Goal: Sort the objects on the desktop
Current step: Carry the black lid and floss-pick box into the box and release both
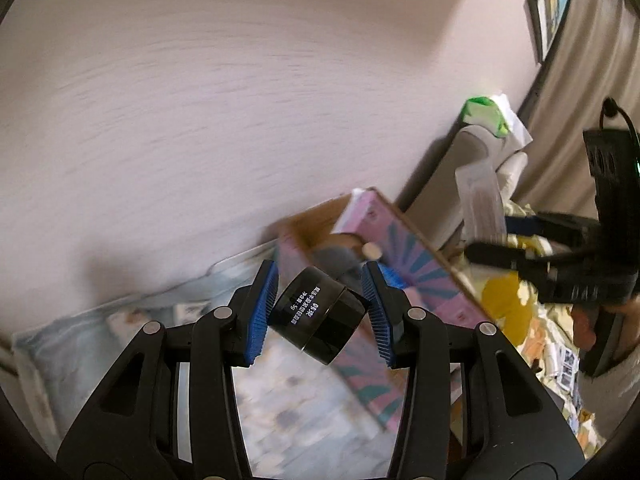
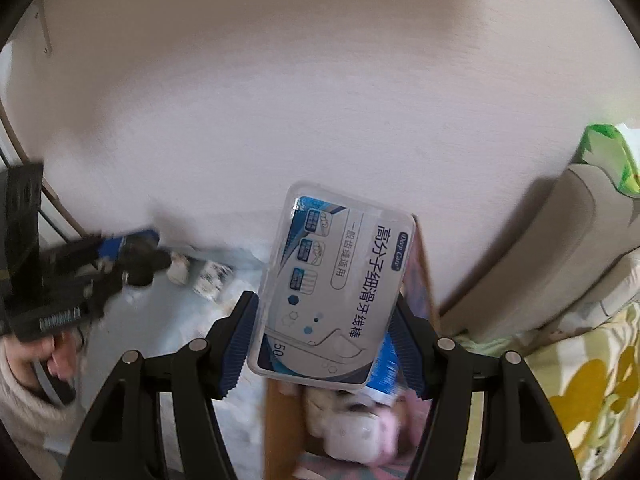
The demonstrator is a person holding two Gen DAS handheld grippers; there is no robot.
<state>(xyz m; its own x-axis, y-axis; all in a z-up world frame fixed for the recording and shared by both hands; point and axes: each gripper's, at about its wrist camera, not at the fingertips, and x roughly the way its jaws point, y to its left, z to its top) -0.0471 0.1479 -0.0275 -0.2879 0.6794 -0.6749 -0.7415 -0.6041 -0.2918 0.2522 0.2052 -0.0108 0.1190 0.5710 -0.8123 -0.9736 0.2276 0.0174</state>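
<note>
My left gripper [image 1: 322,312] is shut on a small black round jar [image 1: 320,316] with white print, held in the air beside a pink patterned cardboard box [image 1: 404,256]. My right gripper [image 2: 326,340] is shut on a clear flat dental floss pick case [image 2: 332,288] with a blue and white label, held above the open box [image 2: 280,420], which holds several small items. The right gripper also shows in the left wrist view [image 1: 492,256], and the left gripper in the right wrist view [image 2: 148,252].
A white wall fills the background. A grey cushion [image 2: 568,248] with a green packet [image 2: 608,160] stands at the right. A yellow flowered cloth [image 2: 580,392] lies at the lower right. Small white bottles [image 2: 200,276] stand on a light blue mat [image 2: 160,320].
</note>
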